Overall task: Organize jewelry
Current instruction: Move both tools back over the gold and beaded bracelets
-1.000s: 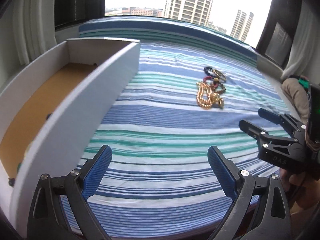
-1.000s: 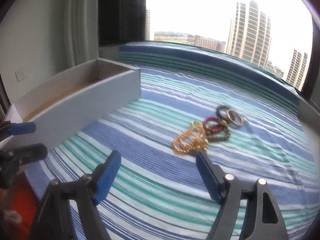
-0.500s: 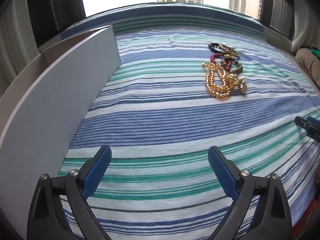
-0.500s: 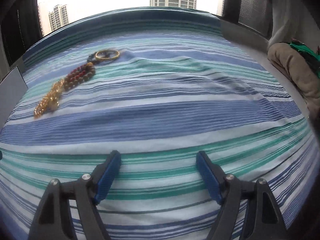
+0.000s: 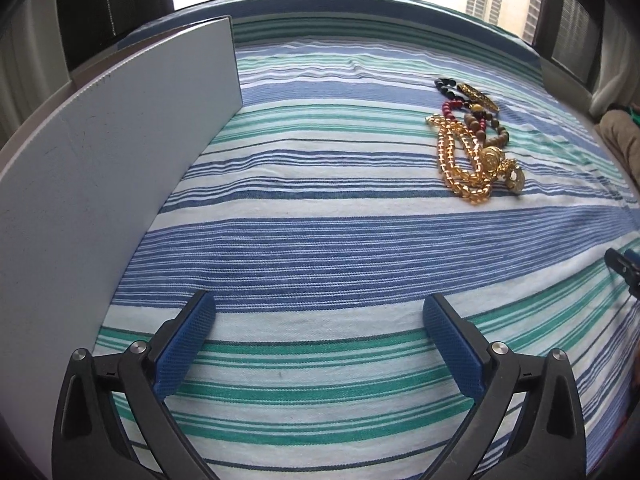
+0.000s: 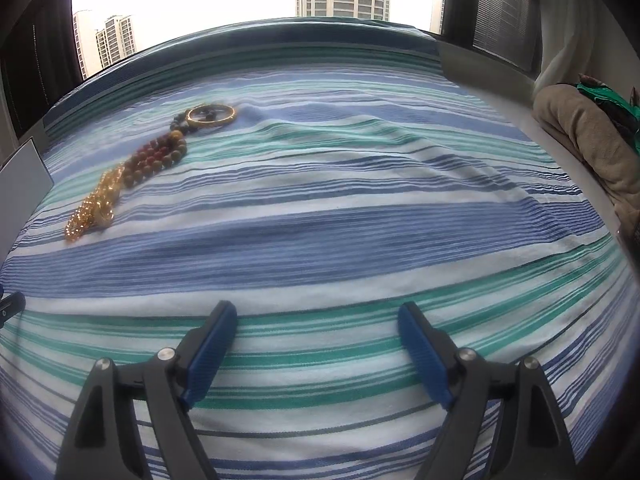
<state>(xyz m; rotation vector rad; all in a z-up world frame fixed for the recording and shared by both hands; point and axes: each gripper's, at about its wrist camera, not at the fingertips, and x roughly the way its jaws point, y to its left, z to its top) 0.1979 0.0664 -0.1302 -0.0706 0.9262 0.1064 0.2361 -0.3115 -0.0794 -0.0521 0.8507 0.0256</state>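
A pile of jewelry lies on the striped cloth: a gold bead necklace (image 5: pixel 464 160), a brown and red bead bracelet (image 5: pixel 480 122), a dark bead bracelet (image 5: pixel 446 85) and a gold bangle (image 5: pixel 478 96). In the right wrist view the necklace (image 6: pixel 94 206), beads (image 6: pixel 156 156) and bangle (image 6: pixel 211 115) lie far left. My left gripper (image 5: pixel 318 338) is open and empty, low over the cloth, well short of the pile. My right gripper (image 6: pixel 316 344) is open and empty, to the right of the pile. The white box (image 5: pixel 100 168) stands at the left; its inside is hidden.
The blue, green and white striped cloth (image 5: pixel 320 240) covers the surface. A beige bundle of fabric (image 6: pixel 588 140) lies at the right edge. The right gripper's tip (image 5: pixel 624 266) shows at the left wrist view's right edge. A window with towers is behind.
Both grippers have dropped low over the cloth and turned. The left one now faces the pile with the box wall beside it. The right one has swung right, so the pile sits far left.
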